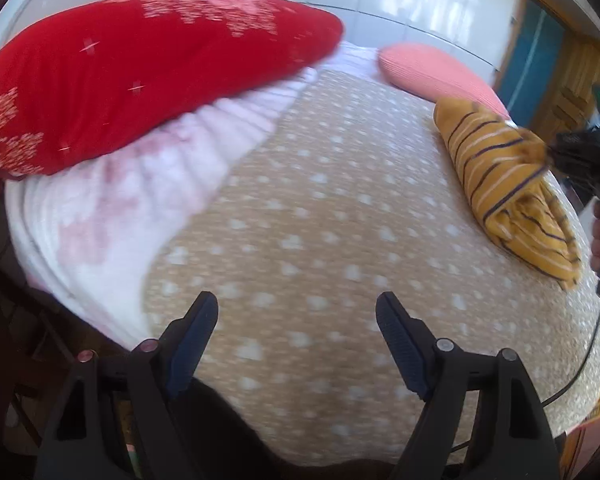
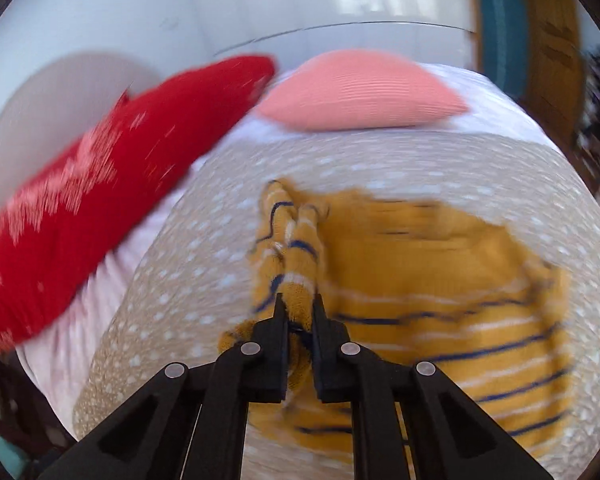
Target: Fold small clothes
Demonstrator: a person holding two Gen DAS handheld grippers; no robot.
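A small mustard-yellow garment with navy and white stripes (image 2: 440, 280) lies on the tan spotted blanket (image 2: 188, 280). My right gripper (image 2: 298, 298) is shut on a bunched fold of the garment and holds it above the rest of the cloth. In the left wrist view the garment (image 1: 508, 184) is a rumpled bundle at the far right, with the right gripper (image 1: 580, 152) at its top edge. My left gripper (image 1: 296, 308) is open and empty over the bare blanket (image 1: 300, 220), well left of the garment.
A red pillow with white snowflakes (image 1: 140, 72) lies at the left on pink-white bedding (image 1: 140, 184). A salmon pillow (image 1: 432, 72) sits at the head of the bed, also in the right wrist view (image 2: 360, 92). A wooden door (image 1: 572, 80) stands at the right.
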